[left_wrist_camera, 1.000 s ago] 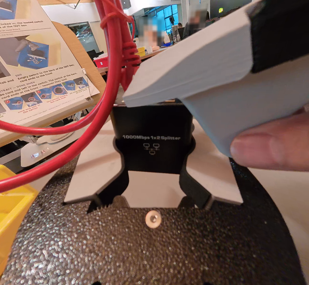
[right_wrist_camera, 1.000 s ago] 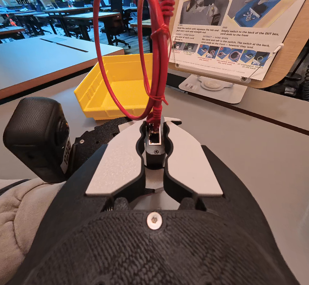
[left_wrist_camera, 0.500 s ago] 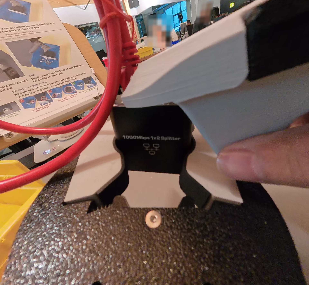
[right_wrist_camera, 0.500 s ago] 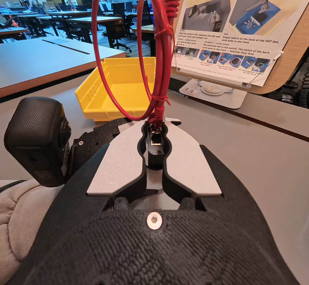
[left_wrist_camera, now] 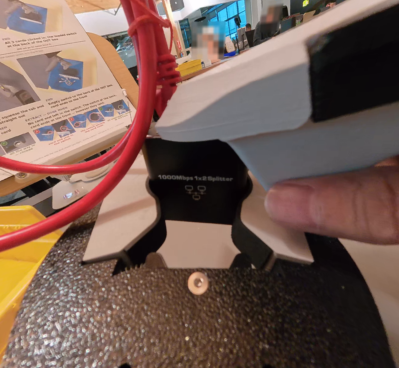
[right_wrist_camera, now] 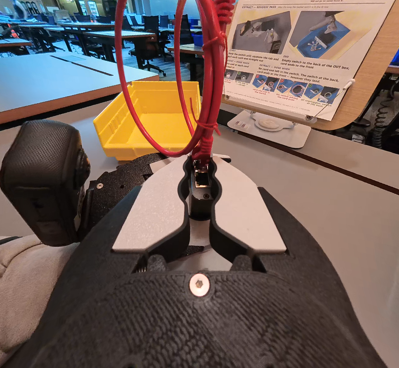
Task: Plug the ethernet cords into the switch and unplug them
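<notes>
At the left edge of the left wrist view, the yellow bin (left_wrist_camera: 19, 249) and the instruction sheet (left_wrist_camera: 54, 89) sit lower and further right in the frame than a second ago, so the whole view has tipped a little. The red cord (left_wrist_camera: 138, 76) loops in the same place against the switch (left_wrist_camera: 195, 195), which stays at centre frame. The left gripper (left_wrist_camera: 195, 167) keeps its jaws closed on the switch's wide faces. From the right, the right gripper (left_wrist_camera: 248, 109) lies across the switch's far end as before. Below it, a person's finger (left_wrist_camera: 334, 206) has crept further left.

Seen in the right wrist view, the right gripper's jaws stand almost closed and seem to press the switch's narrow sides. The cord's plug (right_wrist_camera: 201, 152) sits in the far port at upper centre, and the near port (right_wrist_camera: 201, 181) is empty. Above the grey worktop (right_wrist_camera: 323, 206) only the pose has changed. My judgement is that the unplugging pull has not begun.
</notes>
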